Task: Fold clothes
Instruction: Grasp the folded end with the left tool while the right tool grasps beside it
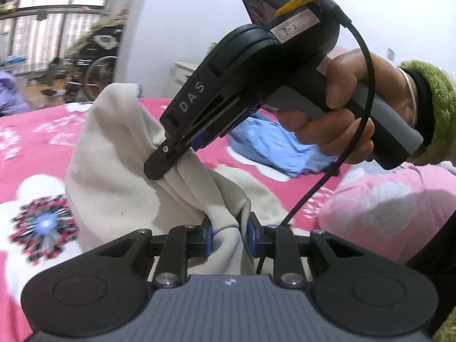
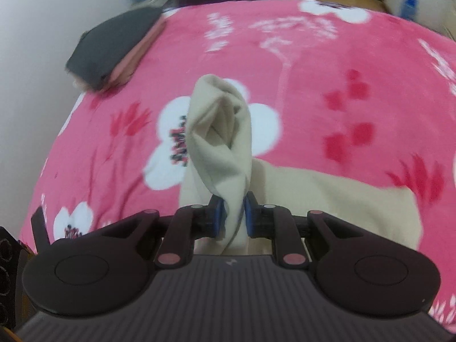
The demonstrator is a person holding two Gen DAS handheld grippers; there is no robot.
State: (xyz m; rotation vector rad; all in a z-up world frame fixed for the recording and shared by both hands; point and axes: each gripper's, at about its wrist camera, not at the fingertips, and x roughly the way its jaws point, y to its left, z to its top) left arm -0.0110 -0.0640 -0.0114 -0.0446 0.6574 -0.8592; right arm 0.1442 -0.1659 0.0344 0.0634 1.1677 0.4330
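1. The cream garment (image 1: 114,176) is partly lifted off the pink floral blanket (image 1: 34,142) that covers the bed; its lower part lies spread on the blanket, seen in the right wrist view as a flat cream panel near the bed's near edge.
2. The left gripper (image 1: 228,228) has its jaws clamped on a bunched fold of the cloth, which runs up and away from the blue pads.
3. The right gripper (image 1: 171,154), held in the person's right hand (image 1: 336,108), has its jaws pinched on the same cloth higher up and beyond the left one. In its own view (image 2: 233,213) a twisted tongue of cloth stands out past the pads.
4. The relation that matters: the two grips sit close together on one edge, so the fabric between them is slack and roped, not stretched. Both holds are equally on the cloth; neither has to reach.
5. The held strip's long axis runs from the left grip up to the right one, roughly away from the person; the rest hangs down to the blanket.
6. A blue garment (image 1: 273,145) lies crumpled farther back, and a dark folded stack (image 2: 114,51) rests at the far left corner.
7. I judge that the grips would need to draw apart to flatten the edge before any fold holds.
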